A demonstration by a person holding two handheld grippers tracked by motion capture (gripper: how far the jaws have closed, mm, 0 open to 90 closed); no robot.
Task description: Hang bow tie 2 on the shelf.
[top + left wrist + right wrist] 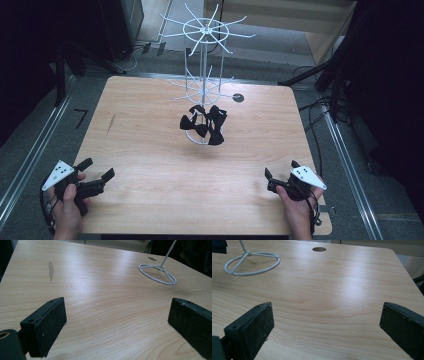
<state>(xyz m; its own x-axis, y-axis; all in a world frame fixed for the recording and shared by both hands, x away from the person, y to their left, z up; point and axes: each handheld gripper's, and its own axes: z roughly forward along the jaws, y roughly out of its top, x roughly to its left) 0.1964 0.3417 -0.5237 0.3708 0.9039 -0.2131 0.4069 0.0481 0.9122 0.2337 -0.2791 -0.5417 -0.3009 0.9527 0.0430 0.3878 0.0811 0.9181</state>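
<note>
Nearest the high camera, two hands come in over the front edge of the wooden table (150, 150). On the person's left, a hand (67, 207) grips the left gripper (97, 170), whose jaws stand wide apart above the near left corner with nothing between them. On the right, the other hand (300, 210) holds the right gripper (280, 172) above the near right part of the tabletop; its jaws are also spread wide and empty. Each gripper carries a grey three-cornered plate on top.

From the left gripper view, the black padded jaws rise at either side of bare wood grain, and a darker streak (51, 270) marks the wood farther off. From the right gripper view, the two jaws frame bare tabletop in the same way.

Farther along, near the middle of the table and well apart from both grippers, stands a white wire display rack (204, 75). Its ring base (252, 263) rests flat on the wood, with a thin upright post rising from it. Low on the rack hang several black bow ties (204, 124), clustered close around the post just above the base. Higher up, two tiers of thin white arms fan out.

Beyond the rack, a round cable hole (238, 97) sits in the tabletop near the far edge.
</note>
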